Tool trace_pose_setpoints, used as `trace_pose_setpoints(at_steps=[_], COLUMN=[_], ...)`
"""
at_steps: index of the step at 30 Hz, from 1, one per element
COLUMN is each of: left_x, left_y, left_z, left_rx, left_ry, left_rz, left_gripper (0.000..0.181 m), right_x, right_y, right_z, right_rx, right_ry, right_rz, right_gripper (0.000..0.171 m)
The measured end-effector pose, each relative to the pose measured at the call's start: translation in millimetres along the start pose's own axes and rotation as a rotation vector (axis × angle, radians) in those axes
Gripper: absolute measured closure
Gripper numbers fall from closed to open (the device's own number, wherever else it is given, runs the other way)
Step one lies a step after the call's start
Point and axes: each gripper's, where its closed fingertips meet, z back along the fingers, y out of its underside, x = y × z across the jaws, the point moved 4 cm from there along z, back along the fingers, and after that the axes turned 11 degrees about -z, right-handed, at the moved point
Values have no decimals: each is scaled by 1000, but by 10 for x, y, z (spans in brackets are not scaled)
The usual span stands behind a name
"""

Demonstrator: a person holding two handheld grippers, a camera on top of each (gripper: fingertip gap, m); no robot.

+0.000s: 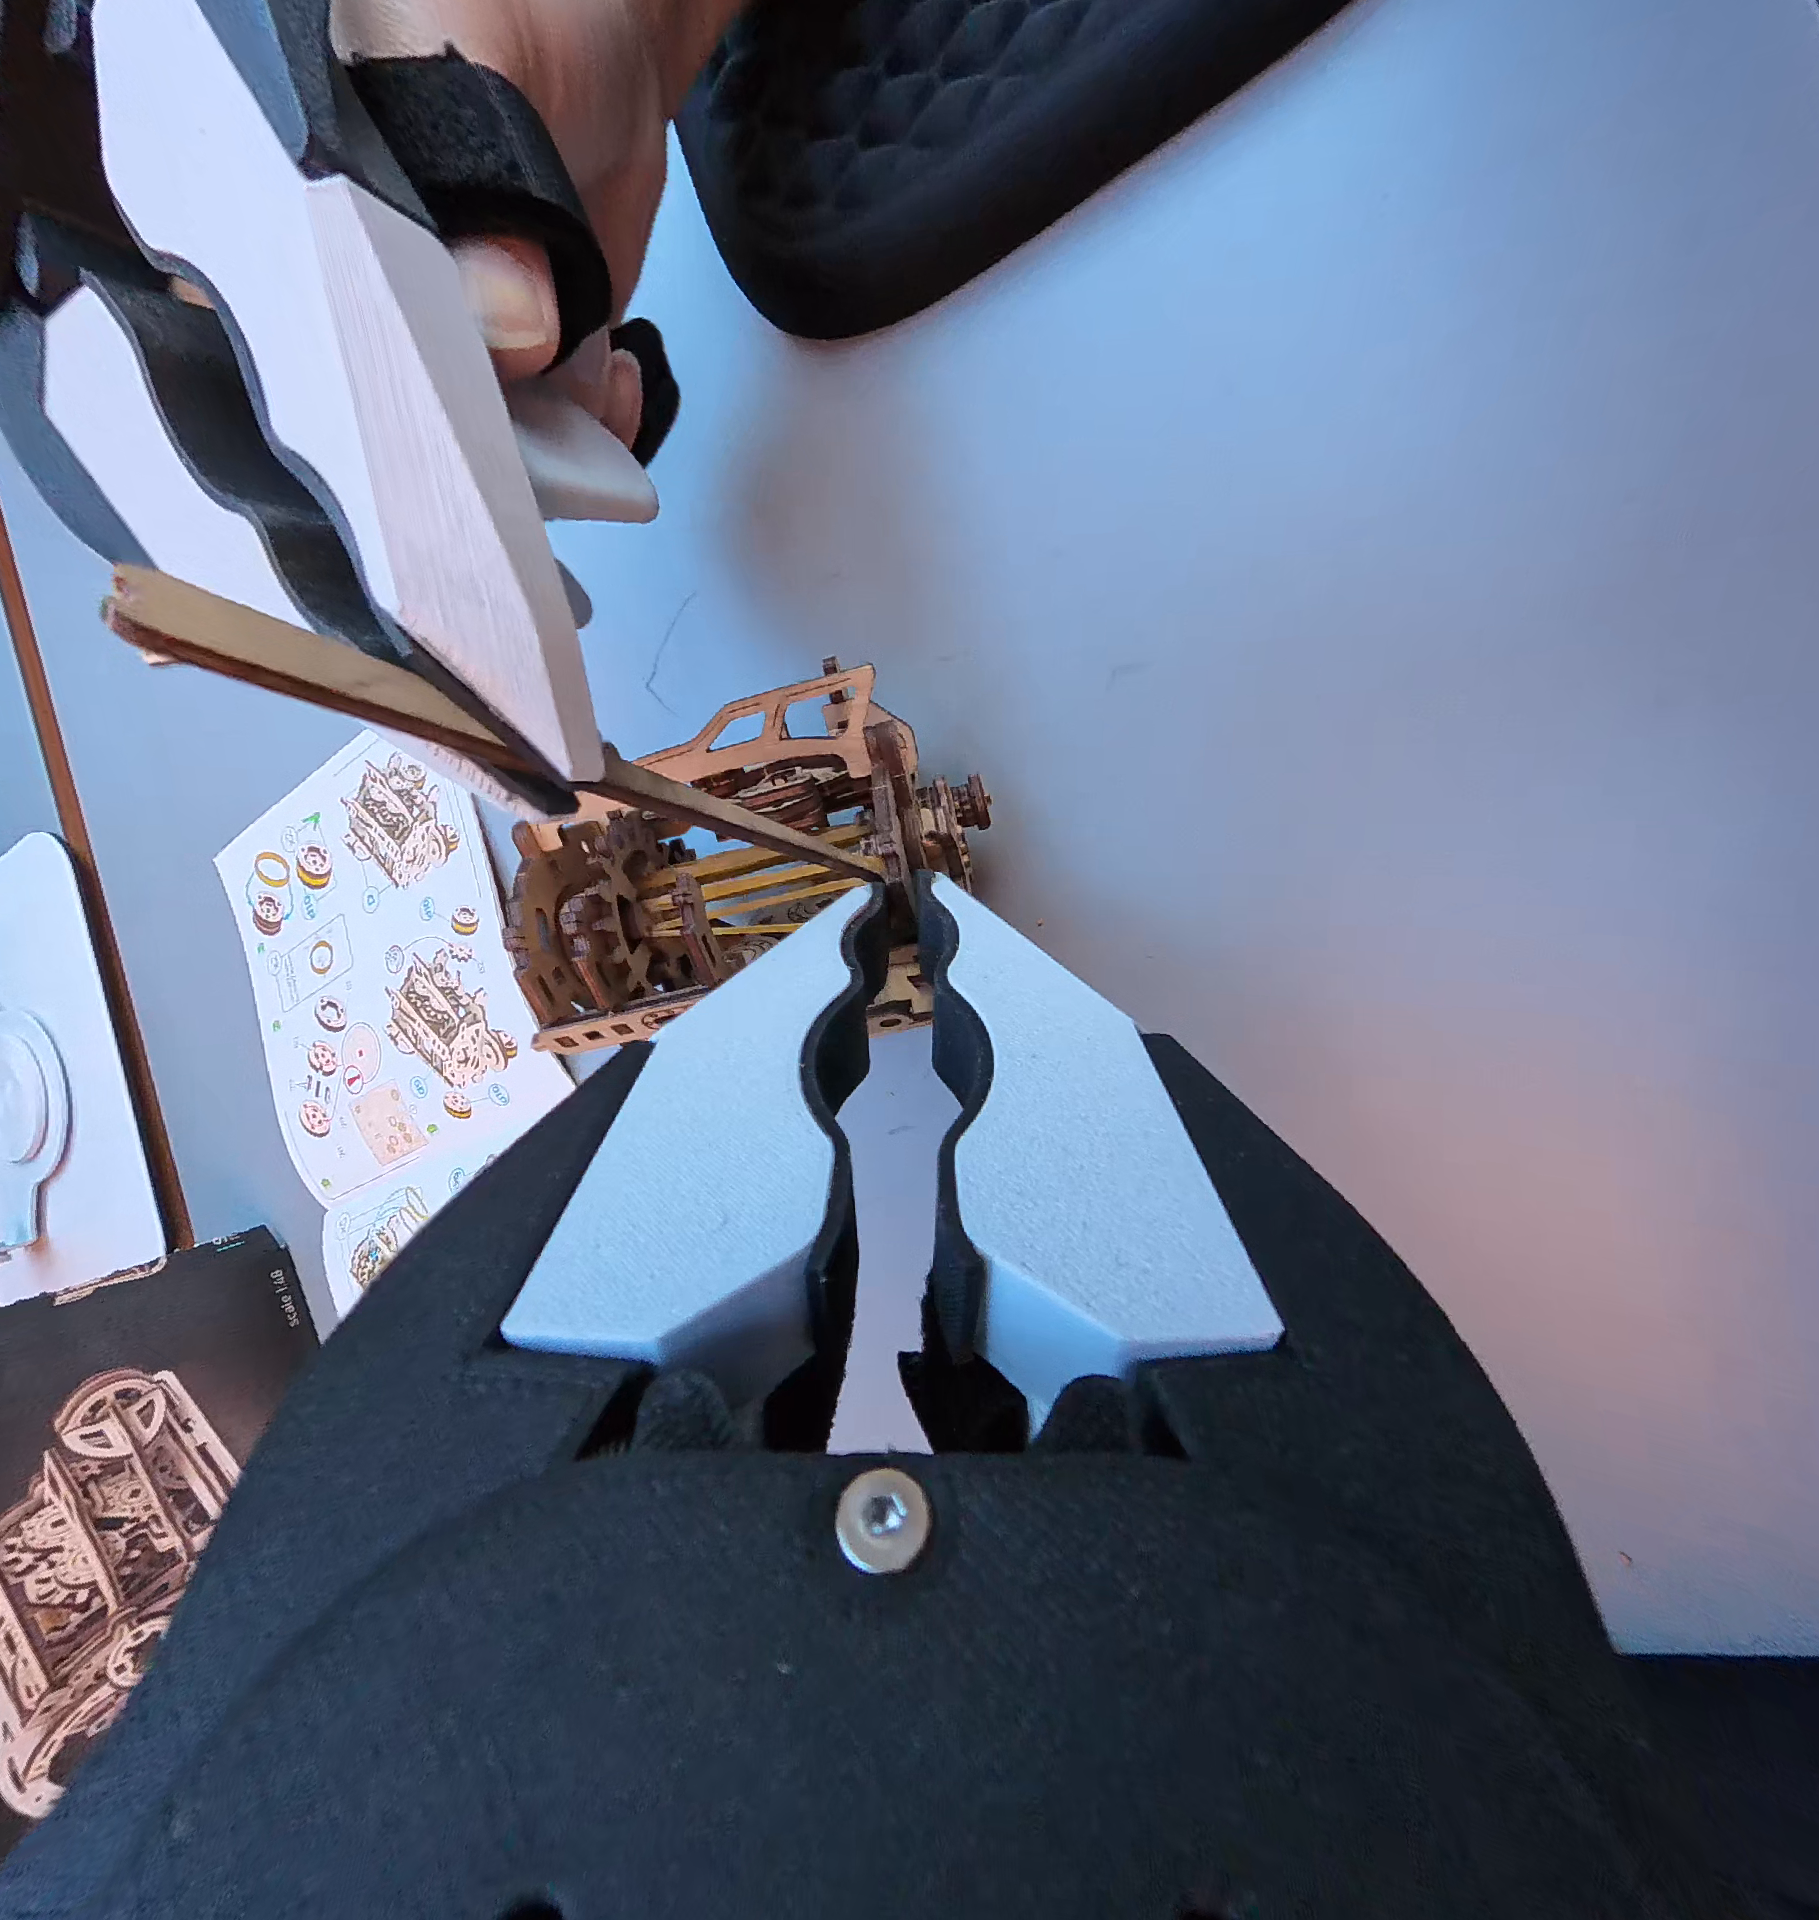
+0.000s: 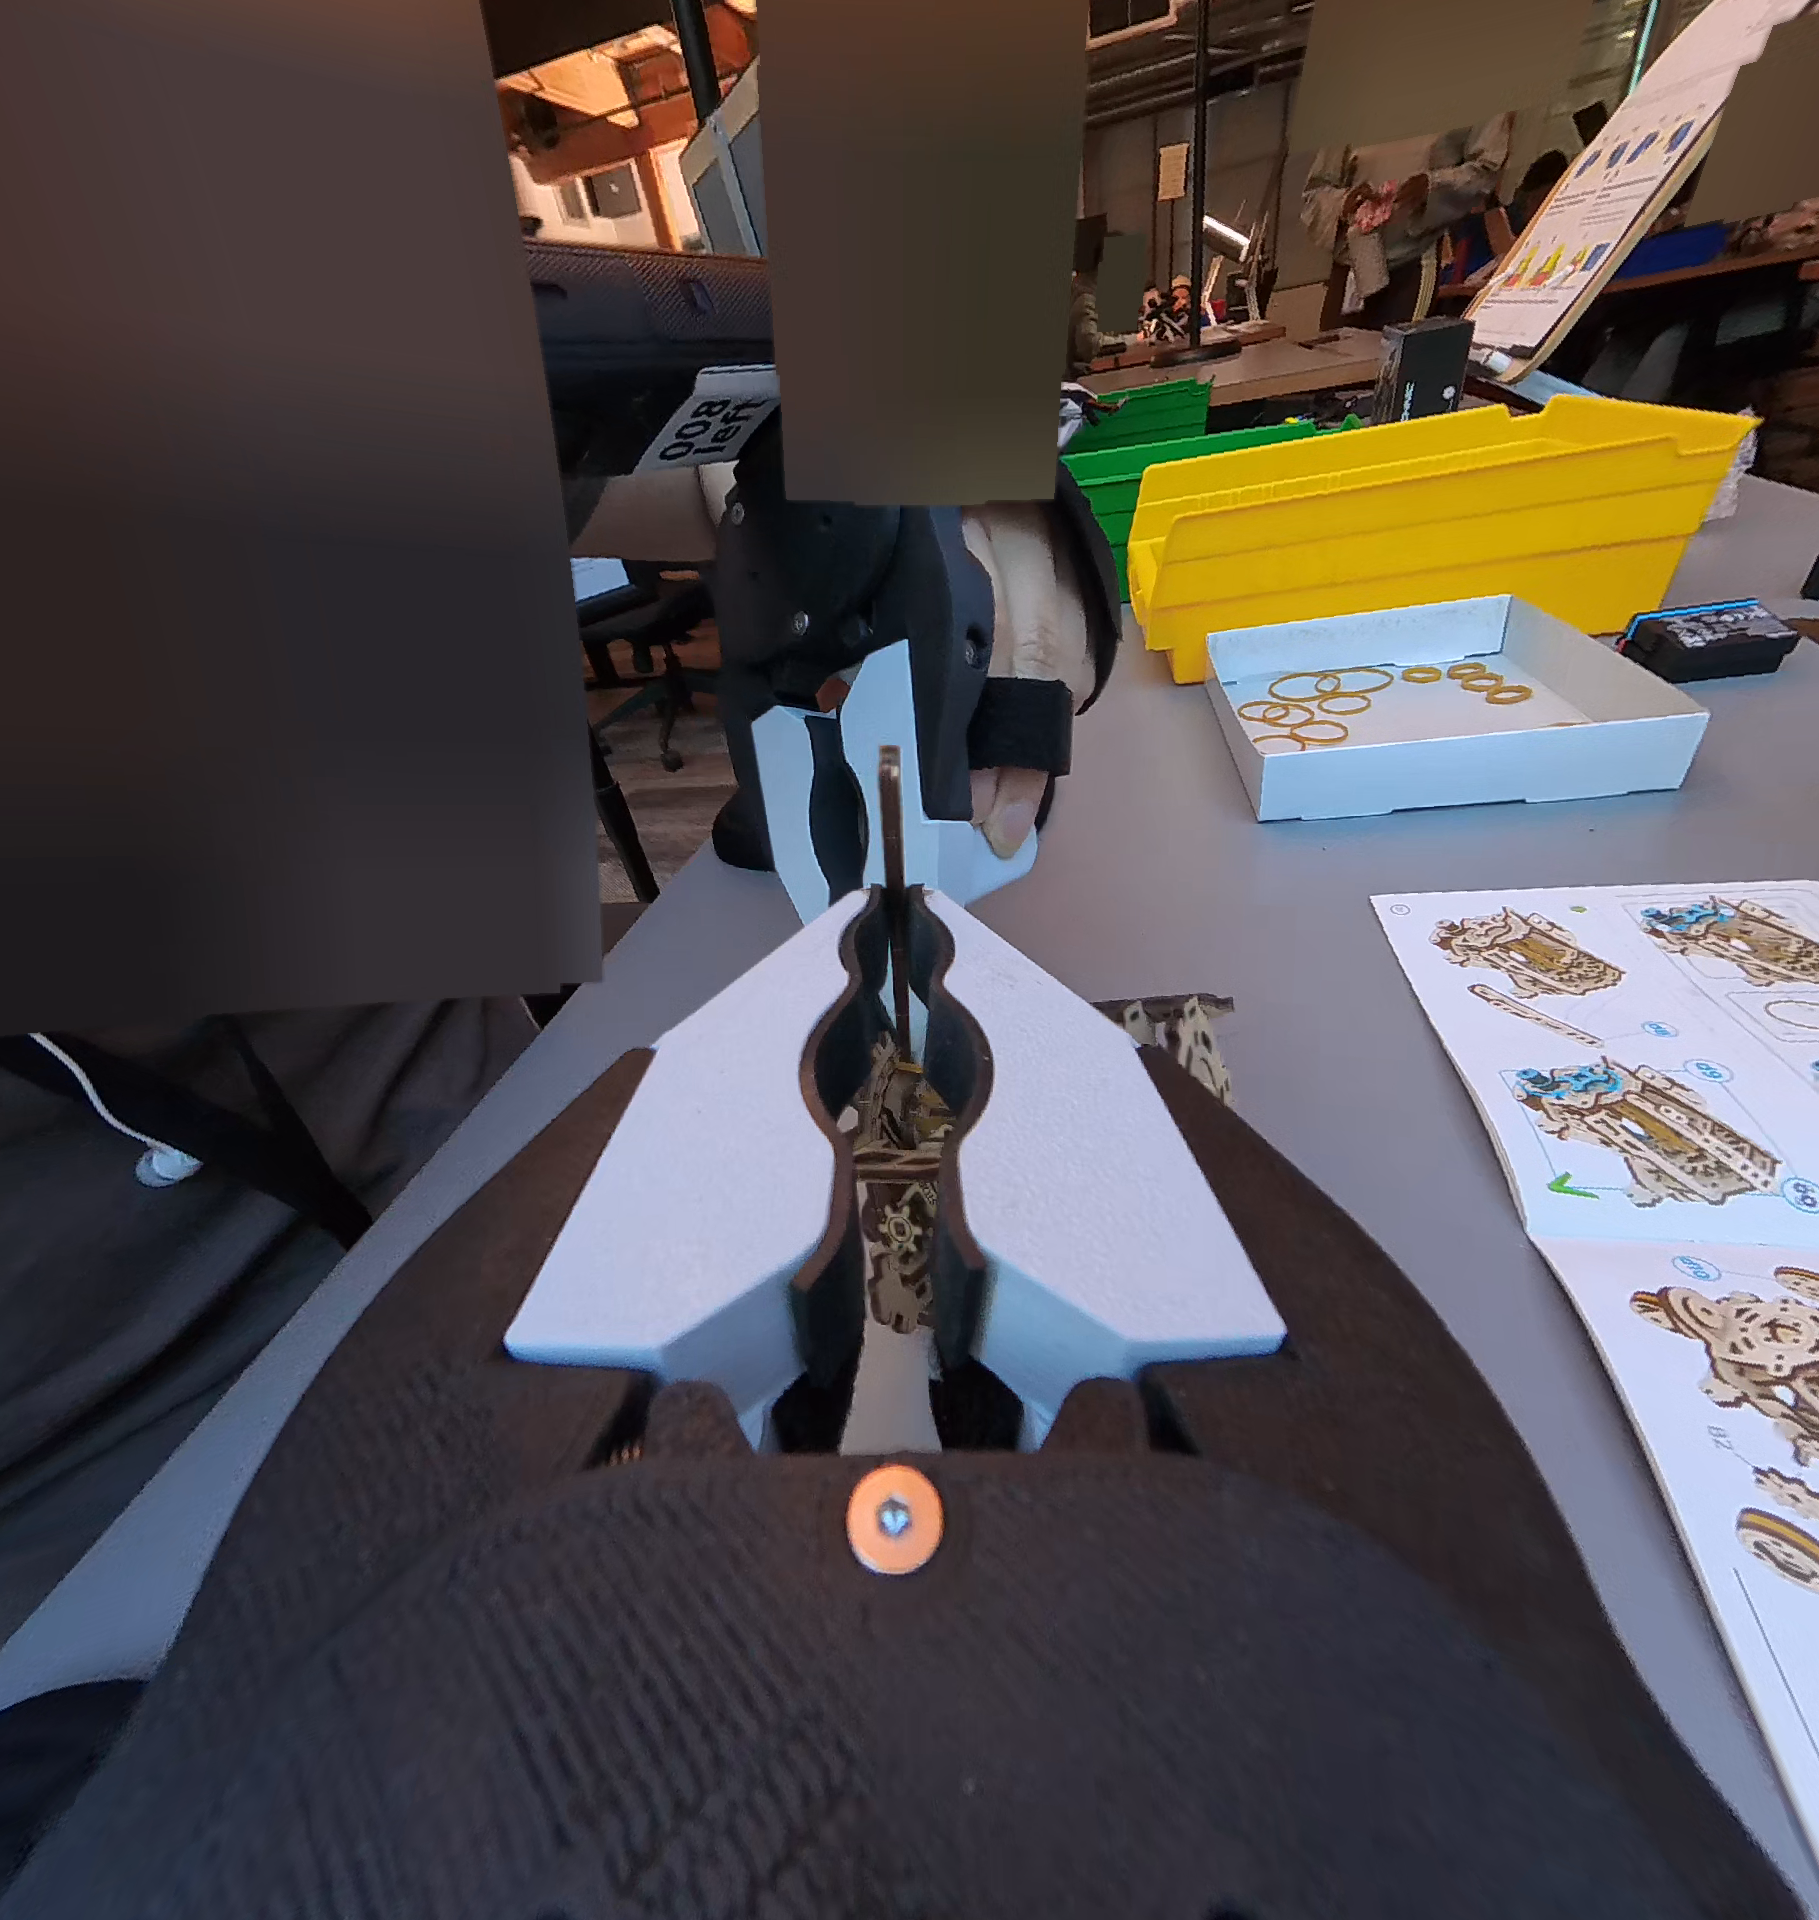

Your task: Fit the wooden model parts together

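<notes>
My left gripper has pale blue-white fingers lined with wavy black pads, on a black textured body; my right gripper is coloured the same. The model is light tan wood with darker brown gears and yellow bands. The strip is tan with dark brown edges. The table is pale grey. The sheet is white with tan drawings and blue marks. The white tray holds yellow-tan rings. One bin is bright yellow, another green. The box is black with tan artwork.
</notes>
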Motion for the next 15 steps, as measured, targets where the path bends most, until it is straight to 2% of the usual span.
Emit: trace_pose_setpoints(at_steps=[15], left_x=[-2], left_y=[-7], left_z=[1], left_rx=[6], left_ry=[-8], left_rz=[-15], left_gripper=[179], right_x=[-15], right_y=[-97], right_z=[31], right_rx=[-11], right_ry=[62], right_rz=[48], right_gripper=[171])
